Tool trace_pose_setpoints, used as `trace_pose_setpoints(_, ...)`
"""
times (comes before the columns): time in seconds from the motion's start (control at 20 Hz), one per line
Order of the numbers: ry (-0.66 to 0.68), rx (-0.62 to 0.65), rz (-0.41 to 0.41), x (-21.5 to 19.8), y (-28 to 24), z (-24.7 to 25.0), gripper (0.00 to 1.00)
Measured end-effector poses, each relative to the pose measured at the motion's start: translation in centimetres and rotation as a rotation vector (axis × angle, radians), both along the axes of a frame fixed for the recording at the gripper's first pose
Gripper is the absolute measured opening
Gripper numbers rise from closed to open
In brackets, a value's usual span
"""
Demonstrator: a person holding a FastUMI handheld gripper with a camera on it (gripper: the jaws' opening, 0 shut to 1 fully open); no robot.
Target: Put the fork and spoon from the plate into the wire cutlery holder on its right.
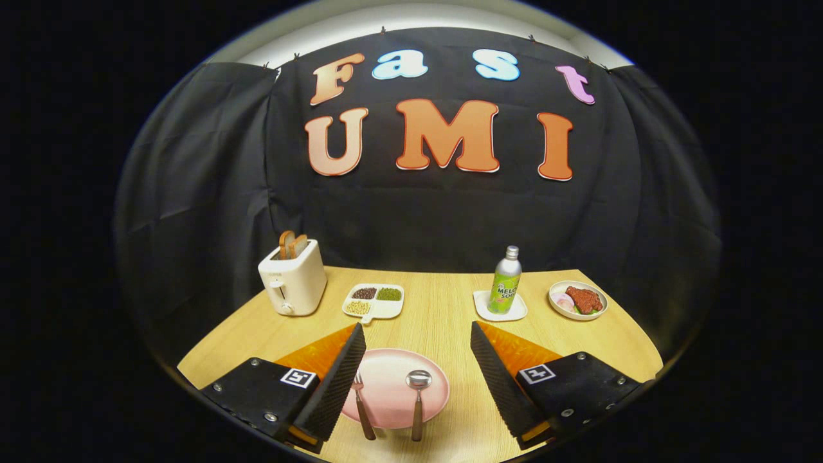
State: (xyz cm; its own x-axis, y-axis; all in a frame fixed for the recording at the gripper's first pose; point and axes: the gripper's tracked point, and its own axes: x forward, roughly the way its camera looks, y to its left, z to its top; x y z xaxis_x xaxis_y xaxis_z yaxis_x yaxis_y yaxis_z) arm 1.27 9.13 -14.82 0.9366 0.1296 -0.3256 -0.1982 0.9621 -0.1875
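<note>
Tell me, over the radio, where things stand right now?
Gripper open, fingers either side of the pink plate. Fork and spoon lie on it, untouched. Nothing between fingers and cutlery.

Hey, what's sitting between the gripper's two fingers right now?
In the gripper view, the open gripper has the pink plate between its fingers, with the fork and spoon lying side by side on it, handles toward the camera.

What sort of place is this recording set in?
Likely a staged tabletop booth laid out like a dining setting: black cloth wall, wooden table, toaster, and a plate with fork and spoon between the open gripper fingers.
</note>
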Motion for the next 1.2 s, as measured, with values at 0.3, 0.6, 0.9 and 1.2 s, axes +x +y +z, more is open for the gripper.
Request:
trace_pose_setpoints(0.3, 0.173, -0.072, 0.017, 0.0, -0.4, -7.8, 0.98)
trace_pose_setpoints(0.6, 0.279, -0.151, 0.007, 0.8, -1.4, -12.5, 0.79)
trace_pose_setpoints(0.9, 0.371, -0.182, -0.017, 1.3, -2.1, -16.1, 0.5)
trace_pose_setpoints(1.2, 0.425, -0.231, -0.05, 1.0, -3.3, -18.7, 0.46)
